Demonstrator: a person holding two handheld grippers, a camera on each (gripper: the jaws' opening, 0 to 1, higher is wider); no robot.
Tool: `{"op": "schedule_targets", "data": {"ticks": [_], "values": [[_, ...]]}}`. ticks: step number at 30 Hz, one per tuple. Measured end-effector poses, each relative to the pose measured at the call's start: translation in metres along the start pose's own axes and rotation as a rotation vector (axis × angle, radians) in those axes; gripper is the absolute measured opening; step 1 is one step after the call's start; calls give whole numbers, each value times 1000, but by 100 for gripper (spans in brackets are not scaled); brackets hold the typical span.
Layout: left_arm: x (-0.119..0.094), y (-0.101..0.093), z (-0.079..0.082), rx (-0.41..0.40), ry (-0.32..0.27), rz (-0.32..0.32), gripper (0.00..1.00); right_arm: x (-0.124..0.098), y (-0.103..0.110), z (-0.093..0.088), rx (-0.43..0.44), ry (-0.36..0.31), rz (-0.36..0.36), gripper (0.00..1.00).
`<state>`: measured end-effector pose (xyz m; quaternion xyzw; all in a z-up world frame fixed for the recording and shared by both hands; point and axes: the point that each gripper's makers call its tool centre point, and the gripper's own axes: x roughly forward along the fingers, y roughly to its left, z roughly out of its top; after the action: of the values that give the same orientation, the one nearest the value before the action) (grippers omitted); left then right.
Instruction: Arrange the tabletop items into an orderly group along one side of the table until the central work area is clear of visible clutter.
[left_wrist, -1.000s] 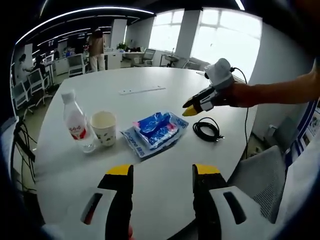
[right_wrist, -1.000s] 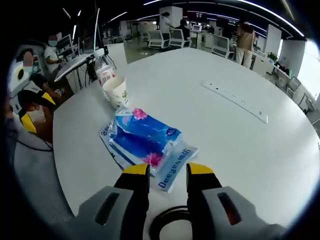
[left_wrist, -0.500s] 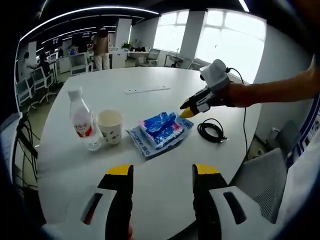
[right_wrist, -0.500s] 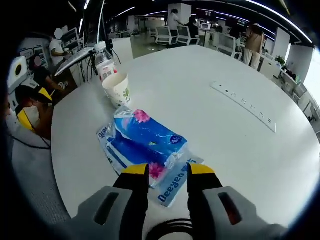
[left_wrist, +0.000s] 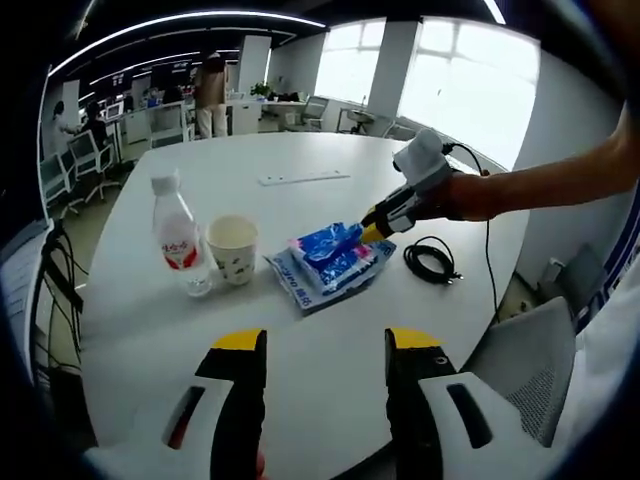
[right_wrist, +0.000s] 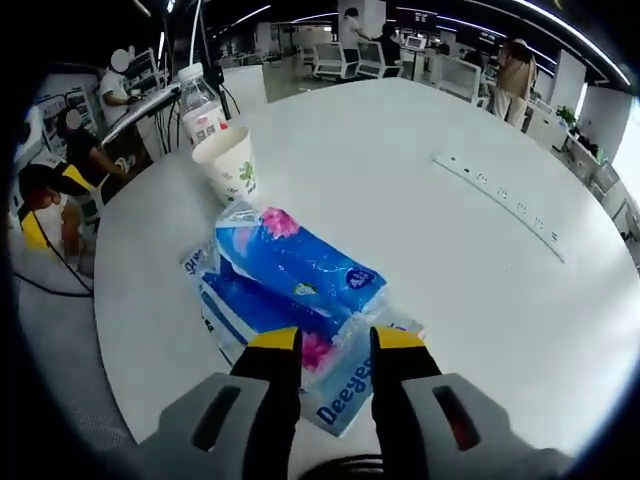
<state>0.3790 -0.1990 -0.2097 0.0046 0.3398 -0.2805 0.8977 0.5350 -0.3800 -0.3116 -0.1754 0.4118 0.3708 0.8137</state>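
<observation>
The right gripper (left_wrist: 372, 232) has come closer to the blue tissue packs (right_wrist: 290, 285); its jaws stand apart at their near end. The packs lie on the table (left_wrist: 300, 200), long axis stretching away toward the cup (left_wrist: 232, 248). The left gripper (left_wrist: 326, 345), also parted, hangs far back.

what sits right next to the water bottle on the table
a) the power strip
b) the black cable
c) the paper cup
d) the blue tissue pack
c) In the left gripper view the paper cup stands directly beside the water bottle, with the blue tissue pack on the cup's other side and the black cable beyond that.
</observation>
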Motion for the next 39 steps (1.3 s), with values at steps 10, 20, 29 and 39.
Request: {"op": "schedule_targets", "data": {"ticks": [10, 20, 29, 39], "values": [[-1, 3, -2, -9, 6, 12, 47, 7, -13, -7, 50, 7, -31, 6], [0, 0, 1, -4, 2, 6, 47, 2, -19, -3, 101, -19, -37, 0], [2, -4, 3, 4, -3, -2, 47, -7, -20, 1, 117, -51, -41, 0], [1, -10, 4, 17, -10, -13, 47, -26, -16, 4, 132, -81, -62, 0]]}}
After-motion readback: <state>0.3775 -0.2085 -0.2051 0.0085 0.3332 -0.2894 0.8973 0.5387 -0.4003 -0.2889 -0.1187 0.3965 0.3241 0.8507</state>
